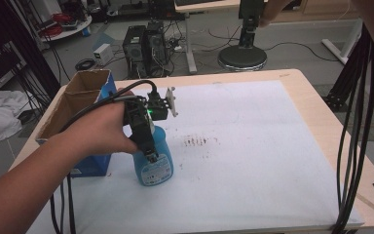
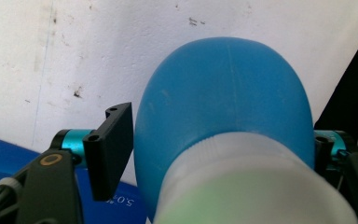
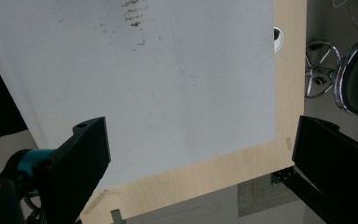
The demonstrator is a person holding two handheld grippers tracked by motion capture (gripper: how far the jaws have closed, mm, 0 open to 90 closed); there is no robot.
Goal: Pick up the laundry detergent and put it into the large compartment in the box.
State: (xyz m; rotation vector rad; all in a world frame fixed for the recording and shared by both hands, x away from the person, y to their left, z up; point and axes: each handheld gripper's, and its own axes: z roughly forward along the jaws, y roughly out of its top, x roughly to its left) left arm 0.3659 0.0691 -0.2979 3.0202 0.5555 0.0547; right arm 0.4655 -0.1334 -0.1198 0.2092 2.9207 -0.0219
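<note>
Blue bottle (image 2: 223, 98), smooth rounded plastic, probably light and slippery, stands beside the cardboard box (image 1: 78, 105); left tool (image 1: 151, 157) part-closed around its white neck, contact unclear.

The blue bottle (image 1: 153, 163) is a squat, rounded plastic bottle of see-through blue, with a white collar at the neck and a pale label (image 1: 157, 171) printed in blue on its lower front. It stands upright on the white sheet (image 1: 253, 165) that covers the table, in the left half, nearer the front edge than the back, just beside a blue cardboard box (image 1: 90, 163) that sits at the left edge. In the left gripper view the bottle's (image 2: 223, 102) domed shoulder is seen from above, smooth with a faint seam down the middle, and the ribbed white collar (image 2: 242, 177) spreads out below it.
</note>
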